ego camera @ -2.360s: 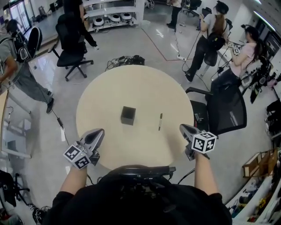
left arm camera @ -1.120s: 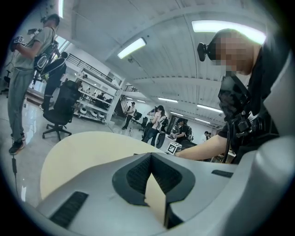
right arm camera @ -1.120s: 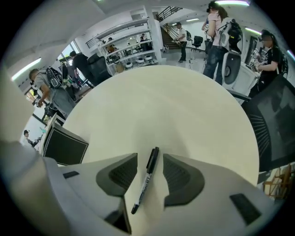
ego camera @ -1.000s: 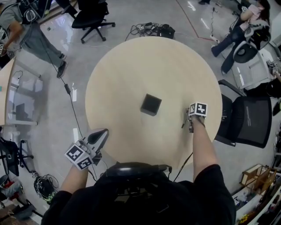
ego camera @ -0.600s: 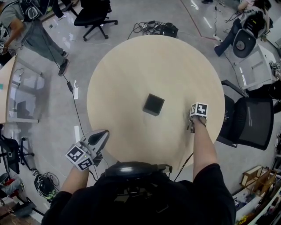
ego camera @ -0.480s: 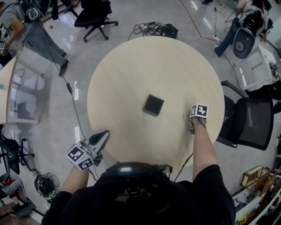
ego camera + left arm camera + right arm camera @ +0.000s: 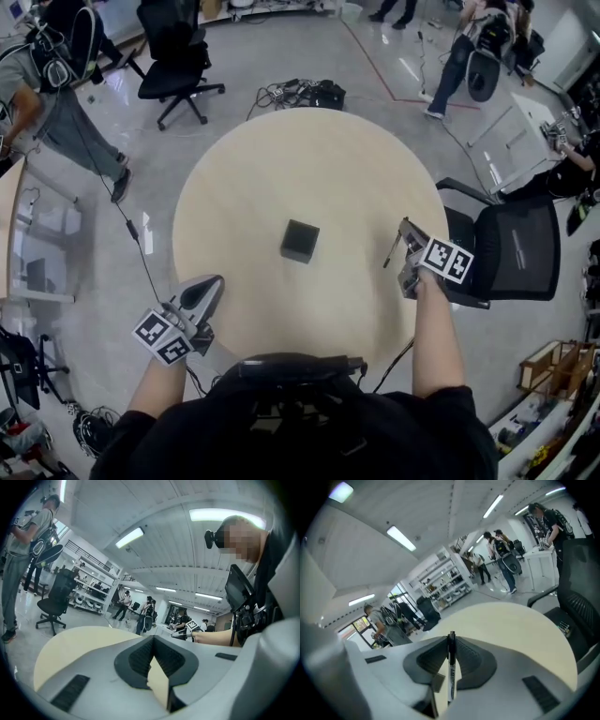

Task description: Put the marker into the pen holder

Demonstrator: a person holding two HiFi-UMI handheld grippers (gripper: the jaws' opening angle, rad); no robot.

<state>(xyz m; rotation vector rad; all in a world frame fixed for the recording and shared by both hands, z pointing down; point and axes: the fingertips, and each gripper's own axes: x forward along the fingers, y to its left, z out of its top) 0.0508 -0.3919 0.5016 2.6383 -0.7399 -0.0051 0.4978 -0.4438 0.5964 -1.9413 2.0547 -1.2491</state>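
Black pen holder (image 7: pixel 299 240) has a narrow mouth, so the thin marker (image 7: pixel 451 667), clamped in the right gripper's (image 7: pixel 409 246) closed jaws, could pivot and miss.

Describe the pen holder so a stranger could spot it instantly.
Find the round beige table. Near its middle stands the pen holder, a small dark square box. Unlike the thin marker gripped in the right tongs, it sits alone on the tabletop.

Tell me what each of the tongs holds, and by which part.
Right tongs clamp the marker near one end, with the rest sticking out. Left tongs hold nothing.
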